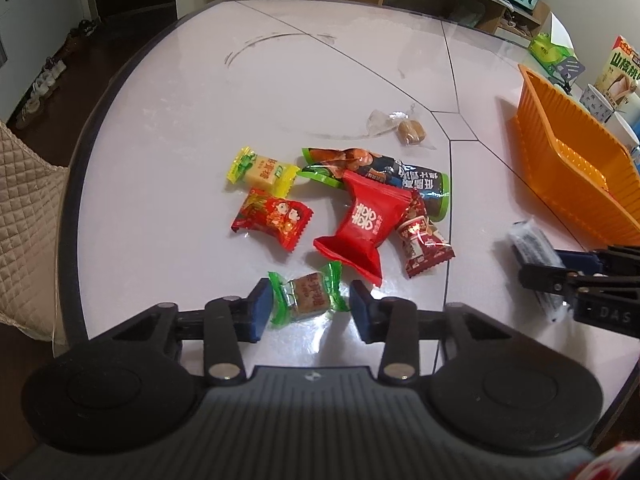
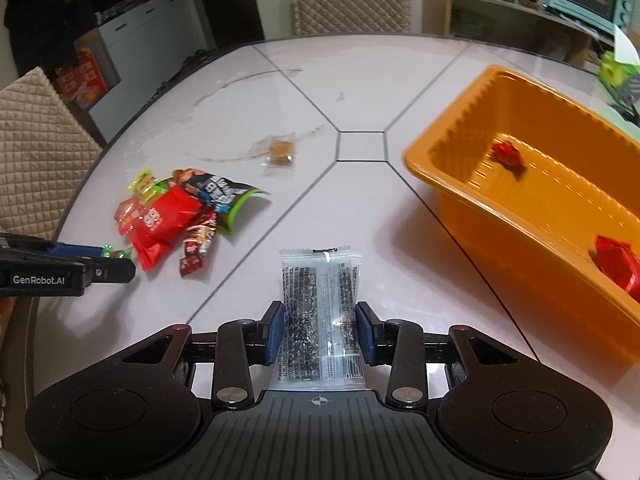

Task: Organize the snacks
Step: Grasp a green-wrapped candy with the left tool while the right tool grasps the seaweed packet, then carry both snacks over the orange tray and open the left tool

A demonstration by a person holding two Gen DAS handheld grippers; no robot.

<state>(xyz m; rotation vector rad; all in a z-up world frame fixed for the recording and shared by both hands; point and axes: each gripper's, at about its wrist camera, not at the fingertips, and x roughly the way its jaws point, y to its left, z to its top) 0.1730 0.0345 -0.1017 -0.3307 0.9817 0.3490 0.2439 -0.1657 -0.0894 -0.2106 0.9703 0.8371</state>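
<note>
Crinkly foil-and-film wrappers everywhere, all light, soft, slippery stuff. Left gripper [image 1: 306, 306] straddles a small green-ended candy [image 1: 306, 298] lying on the counter [image 1: 160, 120], nearest piece of the pile; its fingers [image 1: 258, 308] sit partly open, just at the twisted ends, and firm contact isn't clear. Best hold looks like the firm block in the middle, since the twisted tails would just fold and slip.

Right gripper [image 2: 320, 330] is closed on a clear sachet [image 2: 318, 312] of dark grains, pinched across its width at the lower half, the upper end sticking forward. Flat, floppy, glossy; likely to bend or slide if squeezed lightly, but nothing fragile.

Rest of the pile: red double-happiness candy [image 1: 362, 222], yellow candy [image 1: 264, 170], red cartoon candy [image 1: 274, 216], dark snack bag [image 1: 394, 178], small dark-red packet [image 1: 424, 244], brown cube in clear wrap [image 1: 410, 132] set apart.

Orange bin [image 2: 440, 176] on the right already has two red candies [image 2: 508, 154] inside.
</note>
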